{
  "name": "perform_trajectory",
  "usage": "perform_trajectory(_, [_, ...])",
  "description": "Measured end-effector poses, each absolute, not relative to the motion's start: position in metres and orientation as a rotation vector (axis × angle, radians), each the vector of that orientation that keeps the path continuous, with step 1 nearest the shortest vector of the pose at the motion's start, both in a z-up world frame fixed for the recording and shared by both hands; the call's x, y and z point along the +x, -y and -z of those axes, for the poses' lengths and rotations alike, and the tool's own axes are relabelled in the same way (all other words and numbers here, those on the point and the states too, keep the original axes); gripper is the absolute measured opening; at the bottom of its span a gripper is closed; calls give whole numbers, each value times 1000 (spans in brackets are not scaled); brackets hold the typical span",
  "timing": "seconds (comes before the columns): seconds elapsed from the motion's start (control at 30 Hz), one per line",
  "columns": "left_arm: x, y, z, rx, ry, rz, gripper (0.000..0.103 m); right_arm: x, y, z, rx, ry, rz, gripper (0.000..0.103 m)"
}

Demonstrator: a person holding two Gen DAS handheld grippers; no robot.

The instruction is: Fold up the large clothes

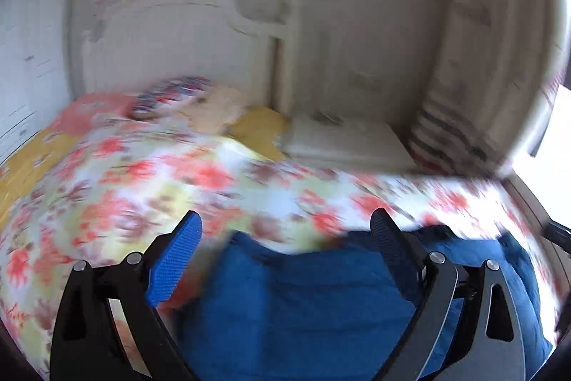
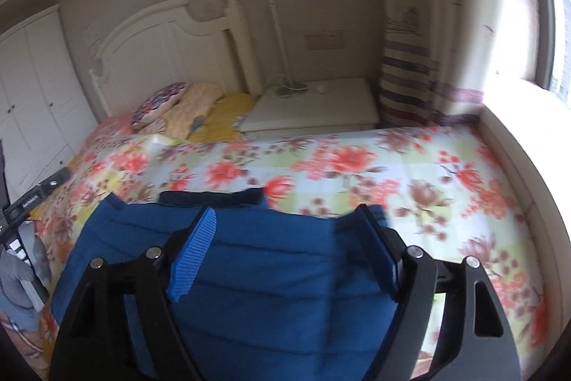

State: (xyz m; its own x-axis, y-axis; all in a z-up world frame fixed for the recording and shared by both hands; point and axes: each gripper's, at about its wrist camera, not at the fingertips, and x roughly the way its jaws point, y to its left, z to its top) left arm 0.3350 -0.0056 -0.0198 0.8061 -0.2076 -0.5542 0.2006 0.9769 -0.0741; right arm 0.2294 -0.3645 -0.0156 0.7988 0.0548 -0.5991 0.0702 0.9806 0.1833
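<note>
right claw agape | blue garment below, on floral bedspread

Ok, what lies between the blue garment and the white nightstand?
Only flowered bedspread separates blue garment from white nightstand, seen in the right wrist view.

A home bedroom. A bed with a flowered cover fills the middle of the frame, its white carved headboard at upper left with pillows below it. A white nightstand stands beside it, white wardrobe doors at far left, striped curtains and a bright window at right.
</note>
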Motion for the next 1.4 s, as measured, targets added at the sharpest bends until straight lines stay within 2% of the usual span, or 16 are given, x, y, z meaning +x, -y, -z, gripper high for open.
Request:
perform_trajectory(0.07, [342,40,33,70,-672,281,91,241,335,20,129,-654,-8,78])
perform_trajectory(0.2, [352,84,59,205,-749,319,91,271,285,43,-17,-751,-49,53])
perform_trajectory(0.23, [353,90,63,222,-761,322,91,276,278,46,-46,-767,-52,52])
perform_trajectory(0.43, [378,110,83,274,-817,312,91,310,251,63,-174,-850,-89,52])
perform_trajectory(0.57, [396,110,119,222,-912,323,95,329,255,109,-176,-950,-116,54])
perform_trajectory(0.6, [399,108,123,204,-914,319,98,330,257,110,-157,-944,-119,54])
perform_trajectory(0.93, [400,104,135,168,-896,329,99,327,257,117,-157,-913,-112,55])
perform_trajectory(1.0, [398,104,136,169,-892,328,99,330,258,116,-145,-939,-131,59])
perform_trajectory(1.03, [398,104,136,171,-890,327,99,332,260,114,-129,-953,-138,59])
perform_trajectory(1.1, [398,104,136,171,-890,325,99,335,268,99,-55,-954,-103,52])
perform_trajectory(1.2, [397,105,136,172,-887,323,99,337,266,87,-76,-873,-33,52])
perform_trajectory(1.3, [399,103,137,167,-894,311,98,348,263,111,-124,-937,-3,55])
perform_trajectory(1.4, [399,101,137,161,-896,317,99,347,267,104,-145,-941,0,55])
